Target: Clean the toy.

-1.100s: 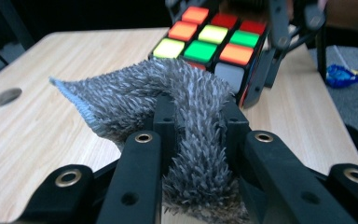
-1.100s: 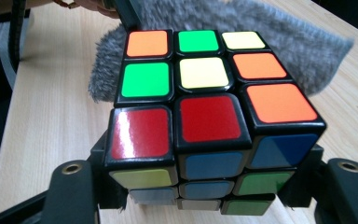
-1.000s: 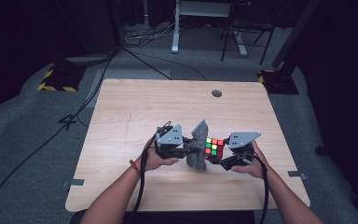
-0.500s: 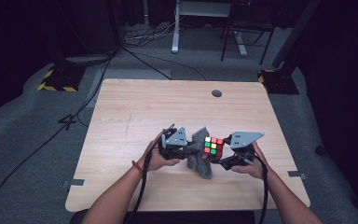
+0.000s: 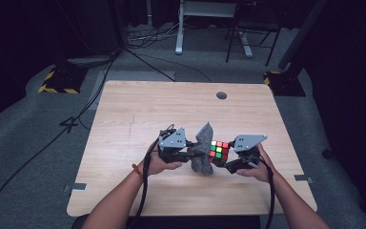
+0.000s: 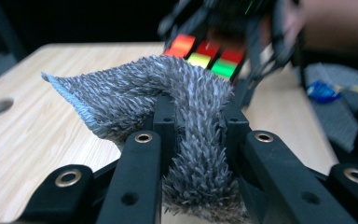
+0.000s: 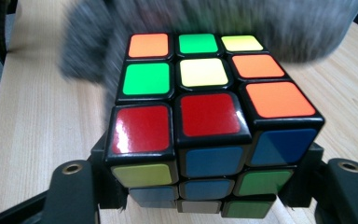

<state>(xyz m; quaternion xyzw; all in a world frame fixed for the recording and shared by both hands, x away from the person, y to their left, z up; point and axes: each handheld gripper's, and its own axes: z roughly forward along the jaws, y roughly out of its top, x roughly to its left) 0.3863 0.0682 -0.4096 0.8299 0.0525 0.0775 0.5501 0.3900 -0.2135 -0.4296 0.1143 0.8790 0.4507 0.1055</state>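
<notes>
Over the near middle of the wooden table [image 5: 138,114], both tools meet. The left gripper [image 5: 190,156] has its fingers [image 6: 165,116] clamped on a bunched fold of the grey cloth [image 5: 204,153], which stands up between the 2 tools and presses against the puzzle cube [image 5: 218,151]. The right gripper [image 5: 228,163] holds that cube by its lower sides, fingers [image 7: 70,186] closed onto 2 opposite faces, top face clear.

Cloth: shaggy, soft, light; it folds wherever it is pinched, so a bunched grip as here looks safer than an edge. Loose corner droops.

Cube: rigid, glossy plastic, likely slippery; layers could twist under side load. Judged best held square across flat faces, low, as it is now, while the cloth pushes against it.
</notes>
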